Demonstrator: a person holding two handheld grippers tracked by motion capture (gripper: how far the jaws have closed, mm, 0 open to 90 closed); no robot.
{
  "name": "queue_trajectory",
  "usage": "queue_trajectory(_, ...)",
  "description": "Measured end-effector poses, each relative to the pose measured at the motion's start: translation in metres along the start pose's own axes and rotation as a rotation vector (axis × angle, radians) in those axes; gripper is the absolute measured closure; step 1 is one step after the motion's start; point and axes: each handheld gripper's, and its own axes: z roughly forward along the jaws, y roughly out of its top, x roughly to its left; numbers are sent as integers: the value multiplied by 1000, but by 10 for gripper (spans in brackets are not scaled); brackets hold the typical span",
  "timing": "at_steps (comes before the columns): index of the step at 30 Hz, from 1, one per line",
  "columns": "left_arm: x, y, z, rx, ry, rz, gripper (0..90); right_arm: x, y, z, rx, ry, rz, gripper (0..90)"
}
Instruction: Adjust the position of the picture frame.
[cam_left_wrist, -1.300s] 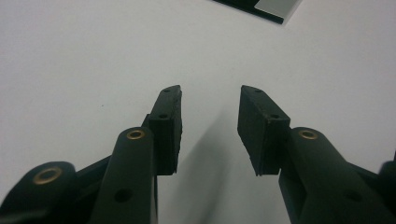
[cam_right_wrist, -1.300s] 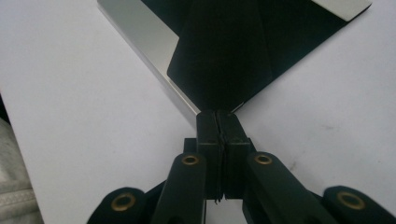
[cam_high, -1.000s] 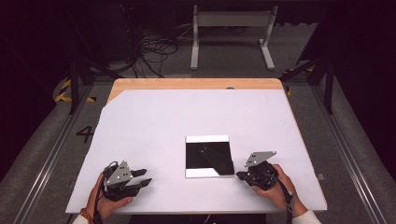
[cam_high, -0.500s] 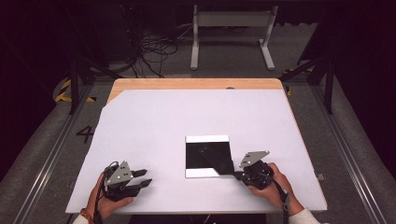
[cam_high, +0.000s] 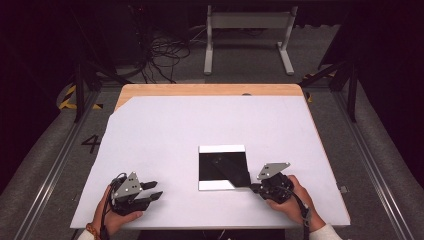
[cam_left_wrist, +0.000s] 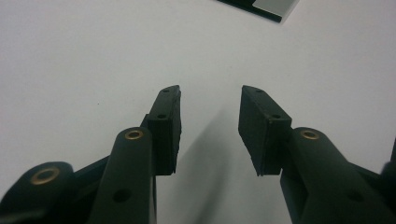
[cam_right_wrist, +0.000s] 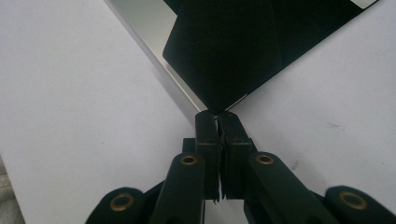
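right hand-held gripper (cam_right_wrist: 218, 116) on black sheet (cam_right_wrist: 243, 46) corner

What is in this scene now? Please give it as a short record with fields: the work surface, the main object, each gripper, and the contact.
surface: white table top with a wooden strip along its far edge
main object: black sheet, flat, lying on a white sheet whose edges show at its far and near sides
right gripper: shut on the near right corner of the black sheet
left gripper: open, nothing between the jaws, resting apart from the sheet
contact: only the right gripper touches the black sheet
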Motion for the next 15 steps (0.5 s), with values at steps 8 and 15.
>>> queue_trajectory(8,0,0,1,3,-2,1,596,0,-1,-2,-19,1,-1,880)
queue_trajectory(15,-1,0,1,6,2,1,595,1,-2,-3,-25,-1,-29,870)
